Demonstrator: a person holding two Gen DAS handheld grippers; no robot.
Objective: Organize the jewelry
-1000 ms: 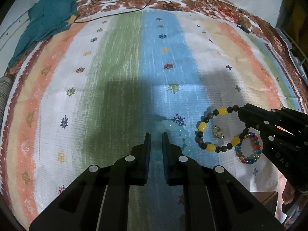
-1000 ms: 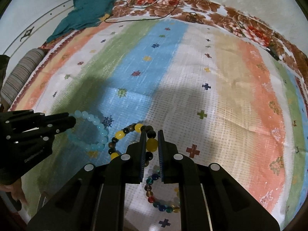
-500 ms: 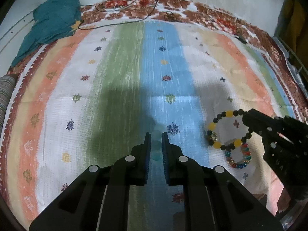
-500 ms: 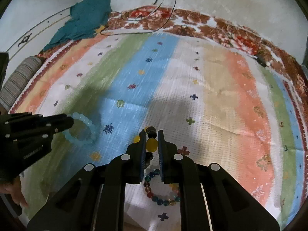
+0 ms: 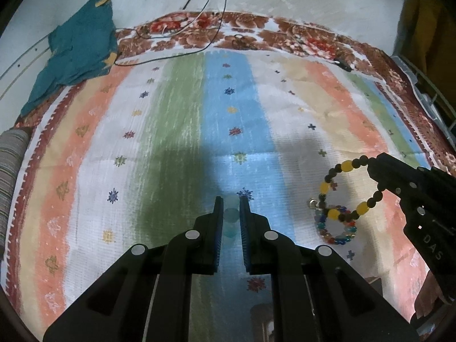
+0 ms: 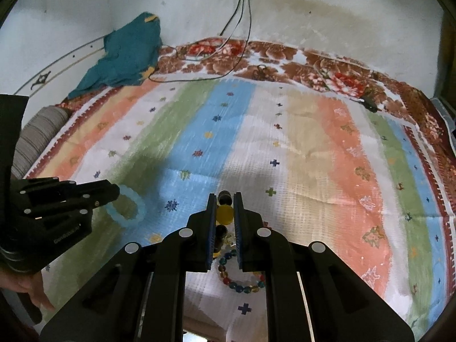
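Left wrist view: we've lifted both bracelets off the striped bedspread [image 5: 299, 108]. Left gripper [image 5: 230, 213] pinches the pale aqua bead bracelet [image 6: 126, 209], right gripper [image 6: 223, 209] pinches the black-and-yellow bead bracelet [image 5: 346, 192], so carrying comes next.

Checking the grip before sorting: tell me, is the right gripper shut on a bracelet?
Shut: the right gripper pinches a yellow bead of the dark-and-yellow bracelet.

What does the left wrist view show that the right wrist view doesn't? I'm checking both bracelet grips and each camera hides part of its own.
Only the left wrist view shows the dark-and-yellow beaded bracelet as a full hanging loop in the right tool. Only the right wrist view shows the pale aqua beaded bracelet as a whole ring in the left tool. Both show the multicoloured glass bead bracelet lying on the striped bedspread, and the teal cloth.
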